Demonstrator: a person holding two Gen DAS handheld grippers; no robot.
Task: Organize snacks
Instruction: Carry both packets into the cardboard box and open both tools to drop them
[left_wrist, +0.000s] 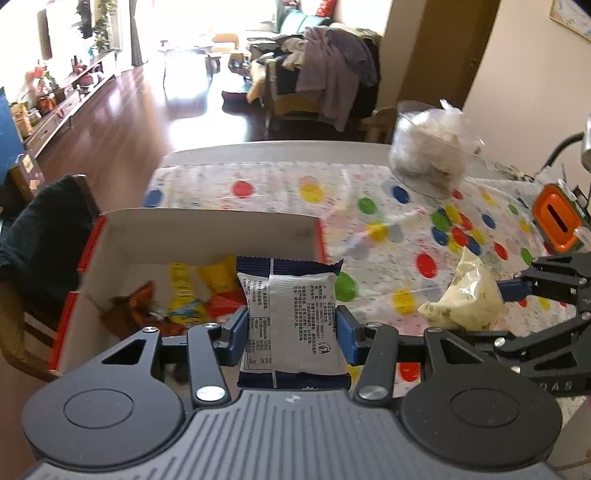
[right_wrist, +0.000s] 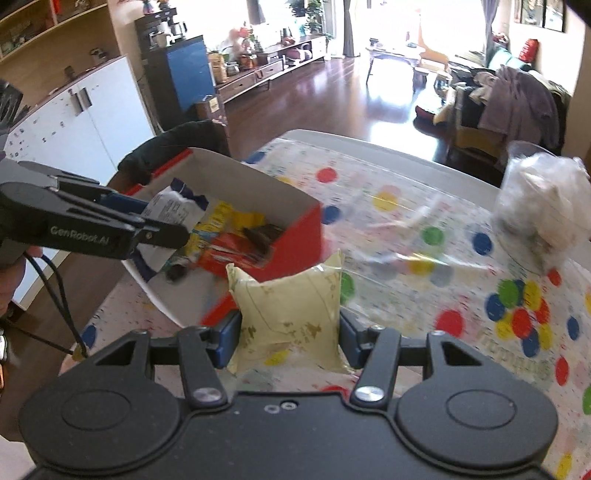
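Observation:
My left gripper (left_wrist: 291, 328) is shut on a dark blue snack packet with a white label (left_wrist: 291, 314), held above the near right corner of a red cardboard box (left_wrist: 207, 229). The box holds several yellow, orange and brown snack packets (left_wrist: 184, 302). My right gripper (right_wrist: 290, 332) is shut on a pale yellow snack packet (right_wrist: 288, 314), held above the table just right of the box (right_wrist: 295, 240). The left gripper (right_wrist: 159, 218) with its blue packet (right_wrist: 170, 206) shows over the box in the right wrist view. The right gripper's fingers (left_wrist: 517, 290) and yellow packet (left_wrist: 465, 299) show in the left wrist view.
The table carries a polka-dot cloth (left_wrist: 388, 206). A clear plastic bag with white contents (left_wrist: 432, 147) sits at the far right. An orange-lidded container (left_wrist: 556, 218) stands at the right edge. A chair with a dark garment (left_wrist: 40, 221) stands left of the box.

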